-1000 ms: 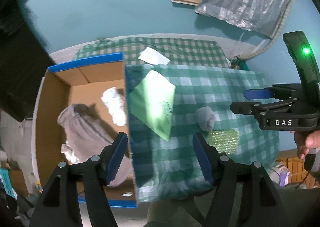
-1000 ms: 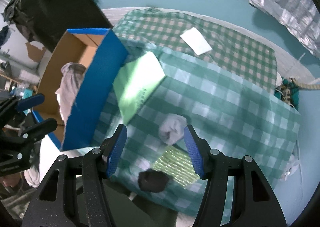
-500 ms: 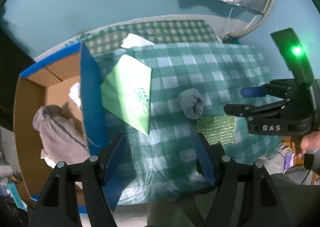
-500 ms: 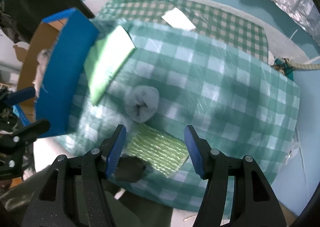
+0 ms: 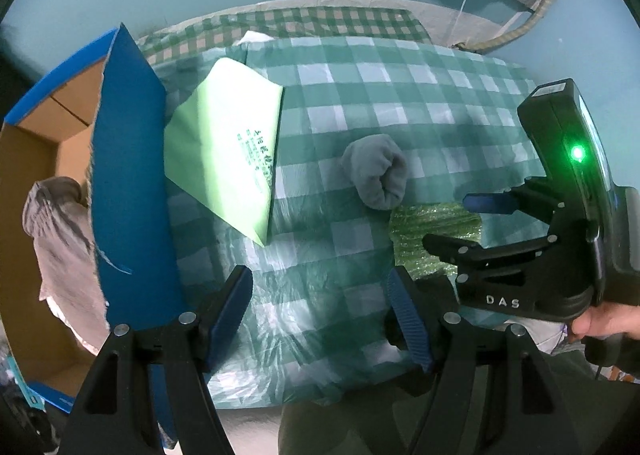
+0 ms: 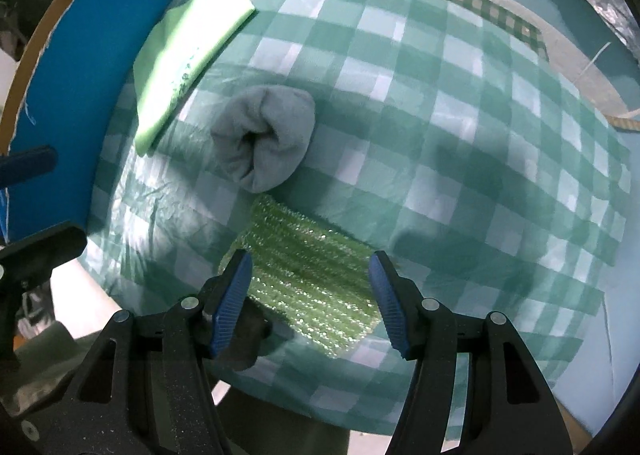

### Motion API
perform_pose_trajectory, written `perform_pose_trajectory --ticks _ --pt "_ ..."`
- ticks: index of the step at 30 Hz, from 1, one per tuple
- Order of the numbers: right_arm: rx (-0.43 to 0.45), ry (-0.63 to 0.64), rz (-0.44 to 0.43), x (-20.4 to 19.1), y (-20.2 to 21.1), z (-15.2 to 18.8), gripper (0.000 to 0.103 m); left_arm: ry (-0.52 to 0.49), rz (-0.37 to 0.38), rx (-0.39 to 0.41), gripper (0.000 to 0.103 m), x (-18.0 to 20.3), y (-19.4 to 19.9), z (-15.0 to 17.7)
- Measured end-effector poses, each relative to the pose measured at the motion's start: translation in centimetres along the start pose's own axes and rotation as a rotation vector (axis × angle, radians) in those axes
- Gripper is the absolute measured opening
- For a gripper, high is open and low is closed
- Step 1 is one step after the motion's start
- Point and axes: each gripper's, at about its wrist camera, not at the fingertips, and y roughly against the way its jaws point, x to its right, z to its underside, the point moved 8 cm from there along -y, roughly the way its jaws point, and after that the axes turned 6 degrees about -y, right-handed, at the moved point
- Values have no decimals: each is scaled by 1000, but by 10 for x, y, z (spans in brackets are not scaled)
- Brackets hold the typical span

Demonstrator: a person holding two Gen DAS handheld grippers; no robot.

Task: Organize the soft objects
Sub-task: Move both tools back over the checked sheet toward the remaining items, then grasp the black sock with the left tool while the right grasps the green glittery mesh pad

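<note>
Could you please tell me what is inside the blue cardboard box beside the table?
Inside the open blue cardboard box, a crumpled grey fabric garment lies against its brown inner wall. The box's raised blue flap covers the rest of the interior, so anything else there cannot be seen.

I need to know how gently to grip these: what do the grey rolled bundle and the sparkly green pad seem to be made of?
The grey rolled bundle looks like soft matte knit fabric, probably a rolled sock: fuzzy surface, folds tucked into its end. The sparkly green pad looks like woven metallic-thread mesh, likely a scrubbing sponge: ribbed rows with glittering specks.
</note>
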Motion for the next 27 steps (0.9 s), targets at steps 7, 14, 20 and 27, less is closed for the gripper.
perform_pose_trajectory --ticks 7,14,20,27 --pt "-24 50 47 -2 -23 4 61 -3 4 -36 71 3 -12 10" --pt "-17 39 95 10 -27 10 62 5 23 -46 71 9 -11 17" --pt "-17 -29 115 37 -25 17 62 -8 42 -61 72 23 -15 22" --pt "-19 -106 121 80 -21 18 62 -29 87 -75 79 48 -23 28"
